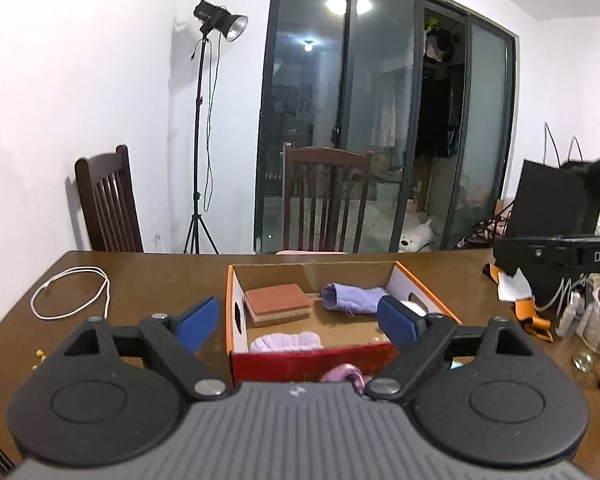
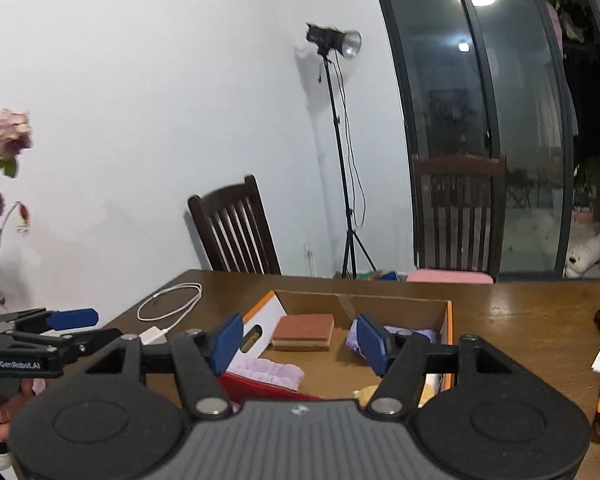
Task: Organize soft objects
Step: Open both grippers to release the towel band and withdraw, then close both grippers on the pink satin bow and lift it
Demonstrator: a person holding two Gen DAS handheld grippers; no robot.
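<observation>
With both the left tool (image 1: 296,320) and right tool (image 2: 298,342) released and empty above the box (image 1: 236,312) at lower centre, we should pick the next soft item outside it before descending.

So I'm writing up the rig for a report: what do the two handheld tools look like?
Both match: the left tool and right tool have a grey ribbed body, black linkage arms with round discs and silver pivot bolts, and blue pads on the fingers. White lettering marks each tool's side. No cables or sleeves show.
</observation>
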